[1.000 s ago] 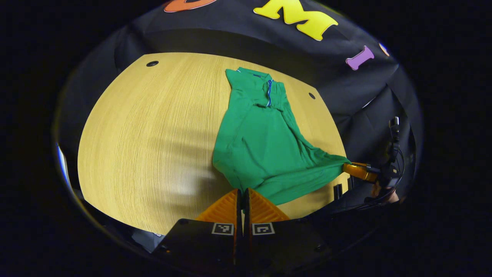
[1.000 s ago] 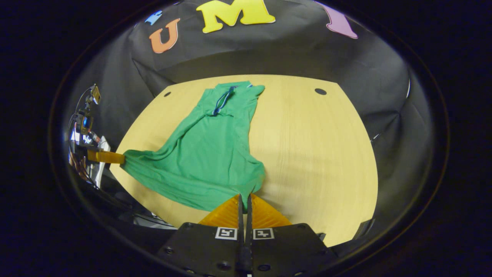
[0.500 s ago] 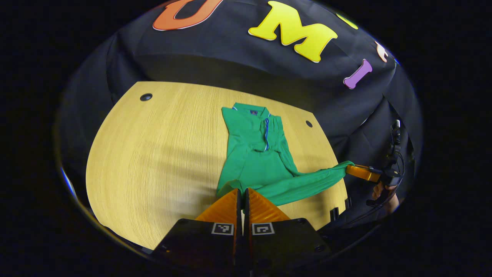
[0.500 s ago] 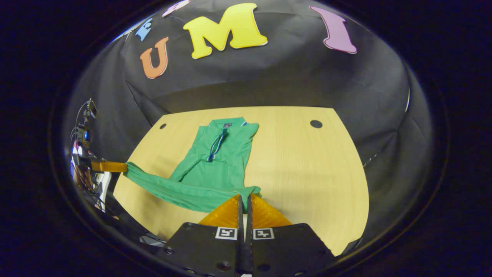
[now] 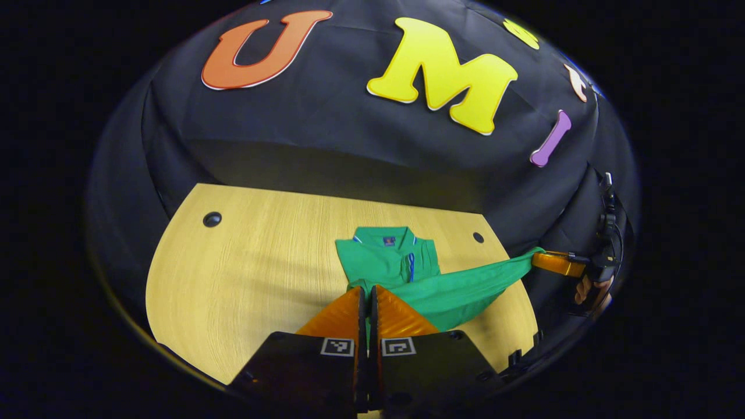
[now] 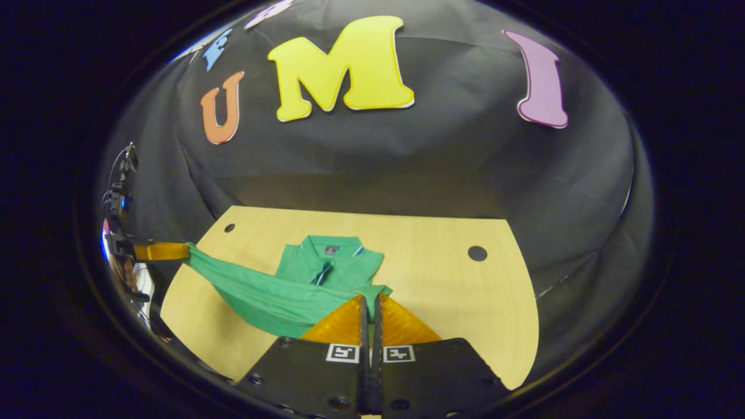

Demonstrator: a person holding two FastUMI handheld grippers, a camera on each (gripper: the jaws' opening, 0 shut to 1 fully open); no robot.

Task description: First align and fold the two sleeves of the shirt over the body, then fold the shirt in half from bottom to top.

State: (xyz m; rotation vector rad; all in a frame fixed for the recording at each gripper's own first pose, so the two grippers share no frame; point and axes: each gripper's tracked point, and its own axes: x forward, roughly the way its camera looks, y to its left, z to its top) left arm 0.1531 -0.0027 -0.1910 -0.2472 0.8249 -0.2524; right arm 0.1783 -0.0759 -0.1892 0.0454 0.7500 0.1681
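A green polo shirt (image 5: 387,262) lies on the wooden table (image 5: 244,273), collar at the far end, sleeves folded in over the body. Its bottom hem (image 5: 465,288) is lifted off the table and stretched between both grippers above the lower body. My left gripper (image 5: 368,289) is shut on one hem corner. Farther off to the right, the right gripper (image 5: 550,262) holds the other corner. In the right gripper view, my right gripper (image 6: 370,298) is shut on its corner of the shirt (image 6: 329,262), and the left gripper (image 6: 160,251) pinches the hem (image 6: 262,291) at the far left.
The table (image 6: 454,302) has a round hole (image 6: 477,253) near its far right corner and another hole (image 6: 229,227) near its far left. The black cloth wall rises right behind the far edge. A hand (image 5: 591,291) holds the right gripper past the table's side.
Both grippers have carried the lifted hem forward toward the collar. The hem now hangs over the shirt's upper body, and less of the body lies uncovered.
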